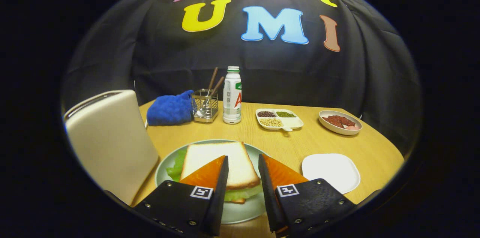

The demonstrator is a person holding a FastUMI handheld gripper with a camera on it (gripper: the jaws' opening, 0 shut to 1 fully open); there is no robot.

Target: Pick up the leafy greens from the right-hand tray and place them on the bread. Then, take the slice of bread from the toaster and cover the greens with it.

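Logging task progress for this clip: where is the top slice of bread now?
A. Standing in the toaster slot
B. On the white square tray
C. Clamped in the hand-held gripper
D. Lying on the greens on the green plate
D: the bread slice lies flat over the leafy greens on the green plate, while the hand-held gripper is open above it, fingers holding nothing.

- Your work surface is a wooden table (270, 140).
- Under the parted, empty fingers of the gripper (243, 163): a round plate (240, 211).
- Left of the fingers: the toaster (112, 144).
- Right of the fingers: a white tray (332, 172).
- Beyond the fingers, left to right: blue mitt (170, 110), utensil holder (205, 106), bottle (232, 95), divided dish (279, 119), shallow bowl (340, 121).
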